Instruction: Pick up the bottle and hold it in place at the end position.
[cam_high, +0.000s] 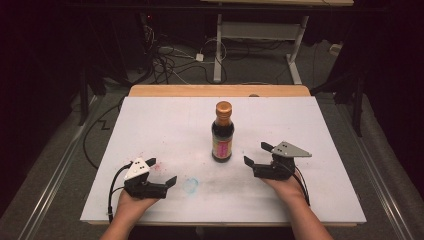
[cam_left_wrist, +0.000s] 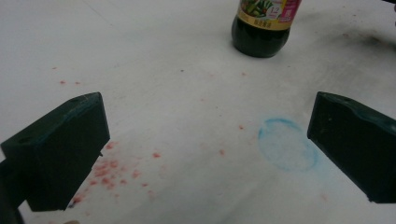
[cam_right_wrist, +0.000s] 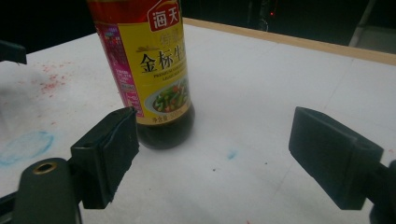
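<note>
Sensibly, with both the left tongs (cam_high: 164, 172) and right tongs (cam_high: 256, 154) spread and holding nothing, the right pair should slide level around the upright soy sauce bottle (cam_high: 222, 134) mid-worktop (cam_high: 150, 120), closing squarely on its labelled body to avoid tipping it.

In my left tool's view the bottle (cam_left_wrist: 265, 28) is cut off above its label; in my right tool's view its neck and cap are cropped too.
</note>
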